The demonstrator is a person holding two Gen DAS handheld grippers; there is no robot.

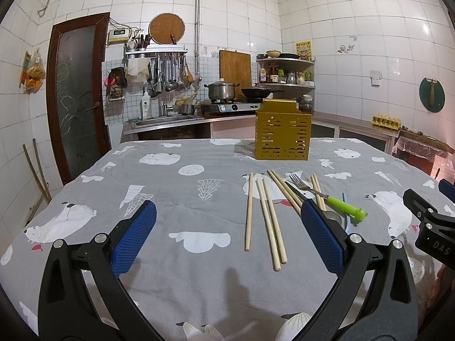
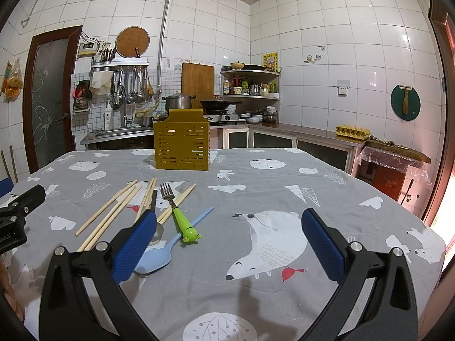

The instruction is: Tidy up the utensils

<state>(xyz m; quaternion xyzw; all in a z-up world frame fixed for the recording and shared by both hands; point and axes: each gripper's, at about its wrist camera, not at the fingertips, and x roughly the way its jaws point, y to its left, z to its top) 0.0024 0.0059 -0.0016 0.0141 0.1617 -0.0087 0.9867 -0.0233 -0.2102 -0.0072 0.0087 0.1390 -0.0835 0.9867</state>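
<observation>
Left wrist view: the left hand-held gripper [image 1: 227, 227] is spread wide, released, with nothing between its blue pads [image 1: 133, 238]. Its right finger covers the near ends of several chopsticks [image 1: 267, 221] and most of a metal spoon [image 1: 334, 218], of which only part of the bowl shows. A blue spoon [image 1: 346, 213] is mostly hidden behind the same finger and the fork's handle. The body of the right hand-held gripper [image 2: 227, 237] enters at the right edge, cut off by the frame.

Right wrist view: the right hand-held gripper is likewise fully released, holding nothing, and hangs above the grey printed cloth [image 2: 284, 187] covering the counter. Its left finger overlaps the bowl of the metal spoon and the near ends of some chopsticks. The blue spoon lies partly under that finger, its bowl toward the camera and its handle pointing away to the right.

Beyond the fingers, a fork [image 2: 170, 199] with a green frog-headed handle lies across the blue spoon's handle, tines away from the camera. The wooden chopsticks lie loose and fanned on the cloth just beside the fork; the exact count is hard to make out where they overlap.

Farther back, a yellow slotted utensil holder [image 2: 182, 145] stands upright on the cloth, well apart from the utensils. Its interior is not visible.
</observation>
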